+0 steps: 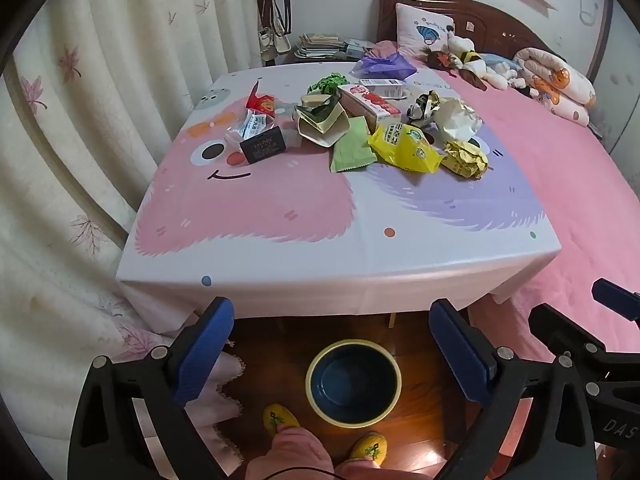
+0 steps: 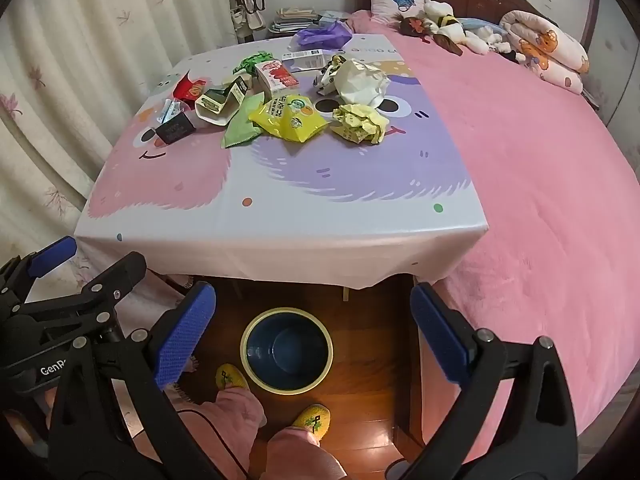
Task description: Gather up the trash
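Observation:
Several pieces of trash lie at the far half of a table with a pink and purple cartoon cloth (image 1: pixel 312 256) (image 2: pixel 280 232): a yellow snack bag (image 1: pixel 404 146) (image 2: pixel 286 118), a green wrapper (image 1: pixel 352 146) (image 2: pixel 240 130), a crumpled yellow paper (image 1: pixel 466 158) (image 2: pixel 360 122), a white crumpled paper (image 1: pixel 456 118) (image 2: pixel 360 82), a red-white carton (image 1: pixel 368 104) (image 2: pixel 276 74) and a black box (image 1: pixel 264 146) (image 2: pixel 174 128). A dark blue bin with a yellow rim (image 1: pixel 354 382) (image 2: pixel 286 350) stands empty on the floor below the table's near edge. My left gripper (image 1: pixel 332 352) and right gripper (image 2: pixel 314 328) hang open above the bin, holding nothing.
A bed with a pink cover (image 2: pixel 540 200) adjoins the table on the right, with plush toys (image 1: pixel 472 60) and a pillow at its head. Curtains (image 1: pixel 80 140) hang at the left. A person's feet in yellow slippers (image 2: pixel 314 416) stand by the bin.

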The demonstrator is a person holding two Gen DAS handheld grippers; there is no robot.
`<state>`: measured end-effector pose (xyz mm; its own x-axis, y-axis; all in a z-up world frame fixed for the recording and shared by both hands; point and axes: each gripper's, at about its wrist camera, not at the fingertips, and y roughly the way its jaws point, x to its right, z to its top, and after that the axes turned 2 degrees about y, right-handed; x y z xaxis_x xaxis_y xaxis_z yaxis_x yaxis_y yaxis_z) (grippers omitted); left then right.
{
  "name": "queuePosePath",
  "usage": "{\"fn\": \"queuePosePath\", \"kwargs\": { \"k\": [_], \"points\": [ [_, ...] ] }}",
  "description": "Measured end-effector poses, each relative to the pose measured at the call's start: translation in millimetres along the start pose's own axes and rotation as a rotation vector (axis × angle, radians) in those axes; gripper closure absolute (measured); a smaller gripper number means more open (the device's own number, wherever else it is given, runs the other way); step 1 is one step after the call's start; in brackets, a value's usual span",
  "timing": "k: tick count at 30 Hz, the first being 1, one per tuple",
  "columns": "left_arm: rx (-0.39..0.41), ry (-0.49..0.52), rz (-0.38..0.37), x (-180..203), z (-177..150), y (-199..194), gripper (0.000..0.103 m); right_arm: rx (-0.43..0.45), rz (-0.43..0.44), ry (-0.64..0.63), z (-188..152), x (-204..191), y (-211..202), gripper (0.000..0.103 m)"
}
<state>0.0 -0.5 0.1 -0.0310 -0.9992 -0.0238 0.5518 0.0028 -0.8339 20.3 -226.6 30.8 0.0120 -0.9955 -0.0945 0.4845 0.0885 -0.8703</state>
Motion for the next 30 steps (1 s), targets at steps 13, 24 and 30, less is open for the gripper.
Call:
{"fn": "queuePosePath", "kwargs": {
  "k": [13, 24, 30],
  "points": [
    [-0.005, -0.003, -0.017, 3, 5, 6, 0.008, 0.012, 0.023, -0.002, 3, 5, 0, 0.006],
    [0.011, -0.012, -0.011, -6, 2, -4, 0.008, 0.018, 0.04, -0.008, 7, -5, 2, 0.006],
    [0.014, -0.012, -0.009, -9, 1, -7, 0.008, 0.021, 0.069, -0.004, 3, -8, -2, 0.006]
  ]
}}
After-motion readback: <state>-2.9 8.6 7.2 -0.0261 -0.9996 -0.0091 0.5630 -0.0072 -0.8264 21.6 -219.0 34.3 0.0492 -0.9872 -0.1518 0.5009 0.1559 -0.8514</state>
